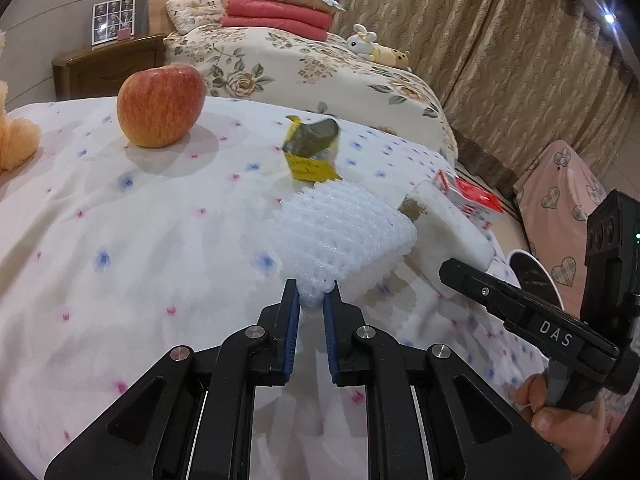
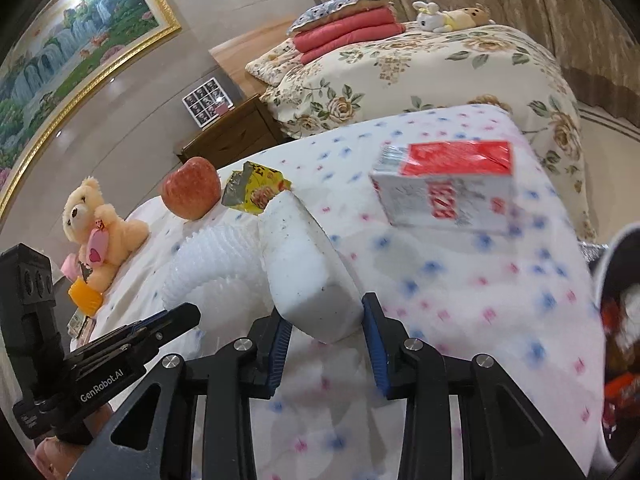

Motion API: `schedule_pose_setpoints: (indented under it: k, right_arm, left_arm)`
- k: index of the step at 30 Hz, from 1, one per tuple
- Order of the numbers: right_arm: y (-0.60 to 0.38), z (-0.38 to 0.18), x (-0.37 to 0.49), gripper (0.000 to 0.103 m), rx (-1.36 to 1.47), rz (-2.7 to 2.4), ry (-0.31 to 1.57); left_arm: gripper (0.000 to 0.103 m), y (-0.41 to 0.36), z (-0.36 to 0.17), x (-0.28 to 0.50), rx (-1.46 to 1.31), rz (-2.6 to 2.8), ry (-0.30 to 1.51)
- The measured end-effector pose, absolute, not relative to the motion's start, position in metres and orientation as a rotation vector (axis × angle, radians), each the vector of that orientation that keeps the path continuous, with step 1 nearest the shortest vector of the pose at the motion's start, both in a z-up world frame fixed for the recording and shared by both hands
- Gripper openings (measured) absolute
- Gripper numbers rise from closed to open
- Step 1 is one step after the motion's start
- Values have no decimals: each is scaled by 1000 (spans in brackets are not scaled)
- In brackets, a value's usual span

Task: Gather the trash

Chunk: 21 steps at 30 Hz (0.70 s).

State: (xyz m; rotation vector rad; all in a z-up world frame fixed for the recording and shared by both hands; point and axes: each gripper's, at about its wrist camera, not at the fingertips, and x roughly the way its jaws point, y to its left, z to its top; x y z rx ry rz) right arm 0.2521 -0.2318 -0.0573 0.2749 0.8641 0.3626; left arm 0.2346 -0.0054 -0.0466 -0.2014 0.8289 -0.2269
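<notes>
White foam netting (image 1: 344,224), the kind of sleeve that wraps fruit, is pinched at its near corner by the left gripper (image 1: 311,300) at lower centre of the left wrist view. The blue pads are clenched hard on it and the corner is crushed between them; a corner hold suits so soft and springy a piece.

In the right wrist view, the right gripper (image 2: 323,330) at lower centre grasps a white foam block (image 2: 304,264) by its near end. The pads press on both of its side faces, and the jaws stand partly closed because the block is thick. The block runs up and away from the jaws, tilted. Its far end lies near the yellow snack wrapper (image 2: 256,190).

Both pieces rest on, or just above, a white bedspread (image 1: 120,240) dotted blue and pink; whether either has left the cloth cannot be told.

Beyond them, at mid-frame in the right wrist view, a red and white carton (image 2: 448,188) lies on its side, blurred. The snack wrapper is crumpled and open, beside a red apple (image 2: 192,188). The apple looks whole, so in my judgement it is not trash. A cream teddy bear (image 2: 96,228) sits at the left edge.

At the right edge of the right wrist view a dark container (image 2: 616,340) holds what appears to be red scraps. Probably this is the bin; blur prevents certainty.

Judgement: two items secured, carton and wrapper uncollected.
</notes>
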Motion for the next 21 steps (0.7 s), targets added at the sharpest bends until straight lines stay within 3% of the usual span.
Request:
schedule_pose_setpoints:
  k: [21]
  right_arm:
    - [-297, -44, 191, 35, 360, 238, 813]
  left_arm:
    - [11, -71, -33, 190, -148, -365, 821]
